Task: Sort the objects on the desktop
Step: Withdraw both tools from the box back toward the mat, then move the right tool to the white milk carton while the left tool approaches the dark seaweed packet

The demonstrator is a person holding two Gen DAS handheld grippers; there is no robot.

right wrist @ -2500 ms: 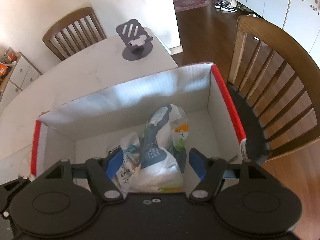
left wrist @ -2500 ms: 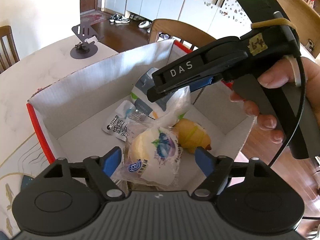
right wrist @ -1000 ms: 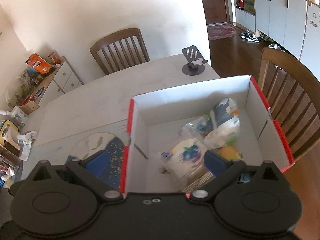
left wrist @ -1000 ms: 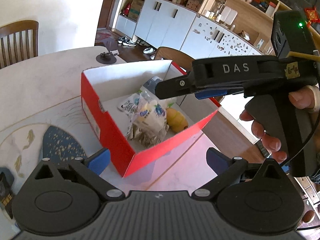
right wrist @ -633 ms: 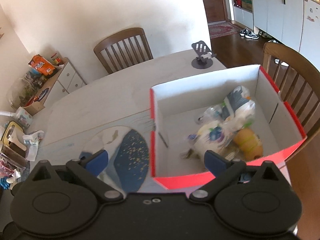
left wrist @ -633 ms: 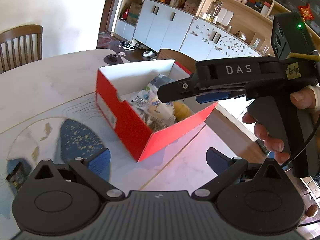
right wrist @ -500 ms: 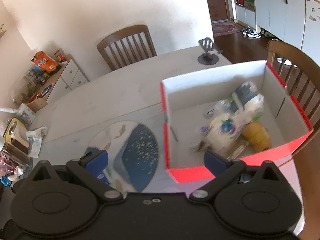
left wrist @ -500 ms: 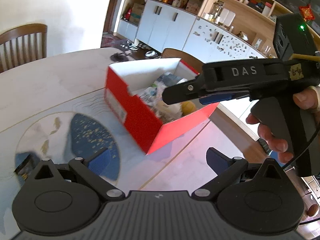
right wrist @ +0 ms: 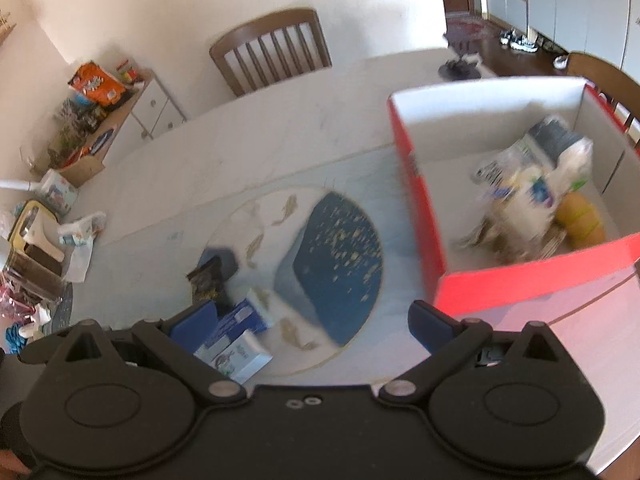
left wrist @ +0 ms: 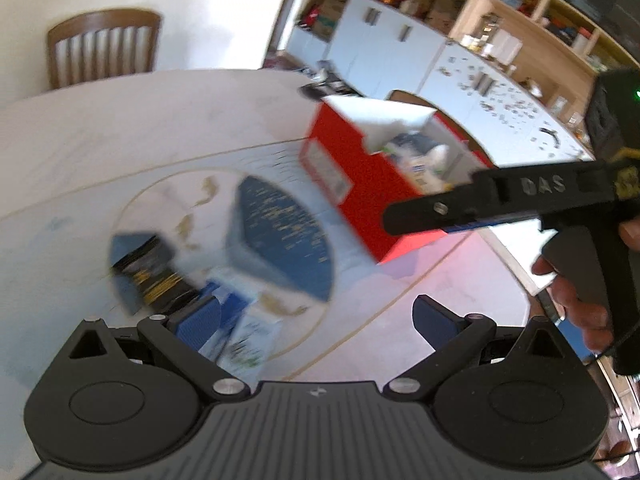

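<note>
jaws agape, both grippers above table point(right wrist: 280, 128)

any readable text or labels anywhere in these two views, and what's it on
"DAS": raised letters on the side of the right gripper, blurred but legible.
Print on the blue and white boxes, the dark packet, the snack bags in the red box and the box's side label: too blurred to read.
</note>
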